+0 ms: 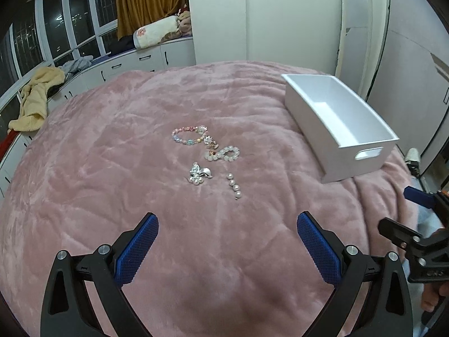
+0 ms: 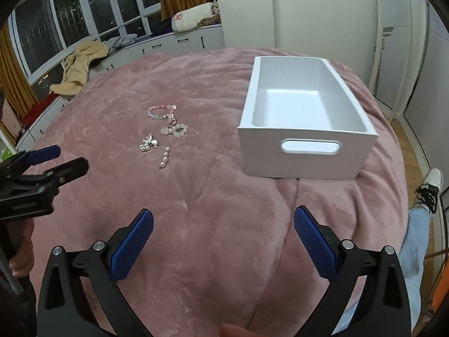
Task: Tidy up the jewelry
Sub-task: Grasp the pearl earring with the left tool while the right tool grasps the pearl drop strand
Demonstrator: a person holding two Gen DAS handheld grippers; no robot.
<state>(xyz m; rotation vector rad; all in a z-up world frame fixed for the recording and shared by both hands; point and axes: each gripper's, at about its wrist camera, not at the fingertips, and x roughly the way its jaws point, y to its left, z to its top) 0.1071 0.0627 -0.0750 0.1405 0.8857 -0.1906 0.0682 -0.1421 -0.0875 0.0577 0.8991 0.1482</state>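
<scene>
Both grippers are hovering low over the near edge of the bed, and both are spread wide with nothing between the blue pads. The left gripper (image 1: 227,221) has its fingers well apart over bare pink blanket (image 1: 112,168), and the right gripper (image 2: 223,219) looks the same from its own camera (you can also spot it poking in at the right edge of the left view, off to the side of the bed).

Just ahead of the left gripper sits the jewelry, all bunched in one little cluster on the blanket. Nearest is a short pearl strand (image 1: 234,186), lying loose and roughly pointing away from the camera. Just beside it to the left is a silver pearl brooch (image 1: 199,173). Behind those is a clear bead bracelet (image 1: 223,154) twisted into a figure-eight, and touching it at the far end is a pastel bead bracelet (image 1: 186,135) with some small sparkly bit between them that I can't make out.

The white storage bin (image 2: 306,151) stands upright on the blanket, to the right of the jewelry and well apart from it, handle cutout facing the right gripper. Inside looks bare.

Farther back: a window bench with a yellow garment (image 2: 80,64) dumped on it.
</scene>
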